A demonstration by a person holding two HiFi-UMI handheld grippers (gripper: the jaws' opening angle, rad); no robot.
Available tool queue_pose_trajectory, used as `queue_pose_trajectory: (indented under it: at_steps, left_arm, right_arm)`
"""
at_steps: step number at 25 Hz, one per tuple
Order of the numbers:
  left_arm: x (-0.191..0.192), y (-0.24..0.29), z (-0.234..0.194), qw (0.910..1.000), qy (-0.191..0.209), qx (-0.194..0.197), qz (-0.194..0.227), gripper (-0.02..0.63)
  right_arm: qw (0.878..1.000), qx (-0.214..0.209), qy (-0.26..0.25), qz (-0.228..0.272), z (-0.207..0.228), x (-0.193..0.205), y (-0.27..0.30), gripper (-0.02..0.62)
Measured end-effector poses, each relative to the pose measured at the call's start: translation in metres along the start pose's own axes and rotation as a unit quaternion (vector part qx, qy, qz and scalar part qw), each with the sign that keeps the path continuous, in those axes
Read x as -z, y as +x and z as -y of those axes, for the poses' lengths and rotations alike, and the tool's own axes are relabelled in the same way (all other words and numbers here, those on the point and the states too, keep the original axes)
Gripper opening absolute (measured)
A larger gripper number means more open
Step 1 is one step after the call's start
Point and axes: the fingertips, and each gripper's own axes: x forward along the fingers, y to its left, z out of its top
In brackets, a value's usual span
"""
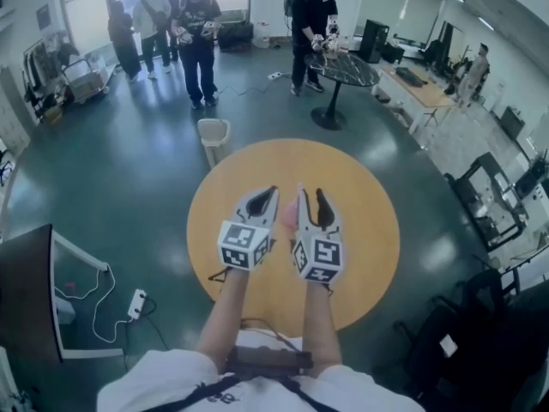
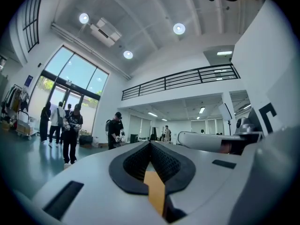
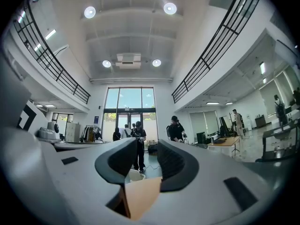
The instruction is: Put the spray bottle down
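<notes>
We cannot make out the spray bottle in any view. Our left tool (image 1: 272, 192) is clenched, its 2 jaws meeting at the tips on nothing. Our right tool (image 1: 310, 196) stands partly released, with nothing in its gap. Both hover above the round orange desk (image 1: 369, 230). Beyond it, a pale bin (image 1: 213, 136) stands on the floor.

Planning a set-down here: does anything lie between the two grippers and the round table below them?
Nothing visible does. The round table shows a bare top around the left gripper and right gripper, whose jaws hold nothing. No spray bottle shows in any view.
</notes>
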Motion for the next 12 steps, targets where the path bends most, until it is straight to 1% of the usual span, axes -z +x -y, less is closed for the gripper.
queue_pose_trajectory:
  at_steps: [2, 3, 5, 6, 8, 12]
  left_arm:
    - [-0.009, -0.003, 0.007, 1.0000, 0.006, 0.001, 0.008, 0.011]
    - [-0.012, -0.003, 0.010, 0.9999, 0.009, 0.002, 0.010, 0.011]
    - [-0.016, -0.002, 0.017, 0.9998, 0.011, 0.006, 0.014, 0.011]
    - [-0.017, -0.002, 0.020, 0.9998, 0.012, 0.008, 0.015, 0.011]
    - [-0.019, 0.000, 0.026, 0.9997, 0.015, 0.012, 0.015, 0.011]
    - [-0.027, 0.001, 0.038, 0.9993, 0.022, 0.022, 0.019, 0.011]
  right_arm:
    - [1.000, -0.002, 0.000, 0.008, 0.000, -0.011, -0.008, 0.127]
    - [1.000, -0.002, -0.001, 0.010, 0.001, -0.014, -0.012, 0.126]
    - [1.000, -0.002, -0.002, 0.008, 0.003, -0.019, -0.018, 0.077]
    - [1.000, -0.001, -0.003, 0.006, 0.005, -0.020, -0.020, 0.075]
    - [1.000, 0.003, -0.003, 0.002, 0.009, -0.024, -0.025, 0.040]
    - [1.000, 0.006, 0.007, -0.008, 0.017, -0.031, -0.032, 0.018]
